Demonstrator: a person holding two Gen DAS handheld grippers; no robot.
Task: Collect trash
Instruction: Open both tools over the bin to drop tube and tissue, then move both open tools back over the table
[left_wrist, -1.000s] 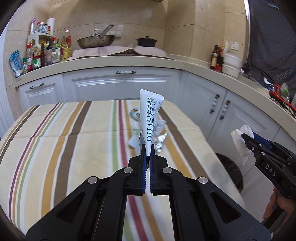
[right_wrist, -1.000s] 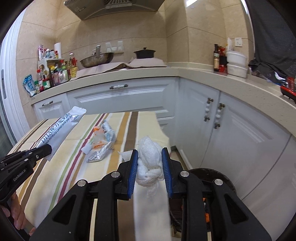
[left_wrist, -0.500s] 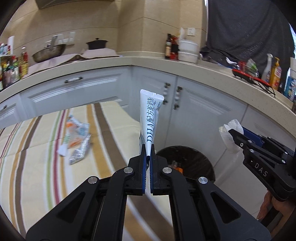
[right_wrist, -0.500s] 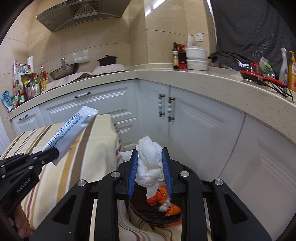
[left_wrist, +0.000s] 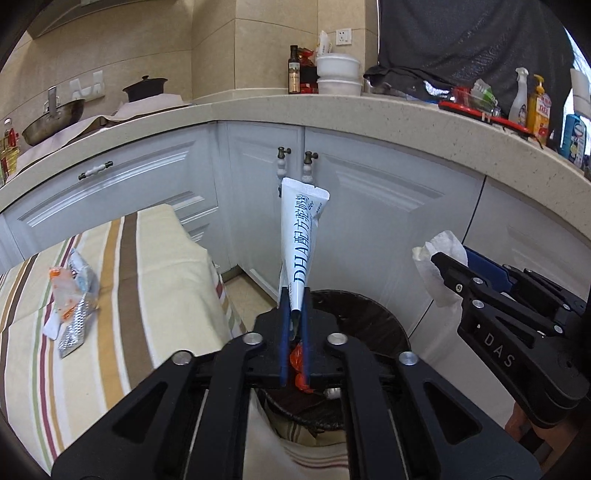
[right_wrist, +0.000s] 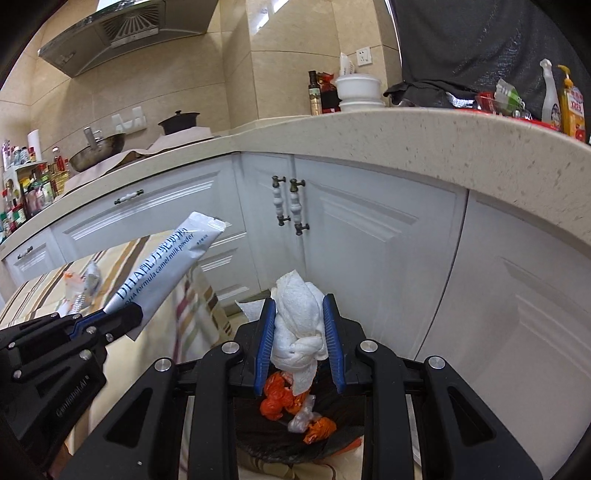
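Left gripper (left_wrist: 294, 314), left wrist view: jaws have just been parting slightly, milk powder sachet (left_wrist: 301, 236) standing loosely between them, above the dark trash bin (left_wrist: 369, 314).

Right wrist view: right gripper (right_wrist: 300, 332) is clamping a crumpled white paper towel (right_wrist: 297, 325) over the bin's orange scraps (right_wrist: 280, 400).

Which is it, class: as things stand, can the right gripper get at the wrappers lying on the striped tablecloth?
Probably not yet. The right gripper is shut on a tissue wad above the trash bin; the wrappers lie away across the tablecloth.
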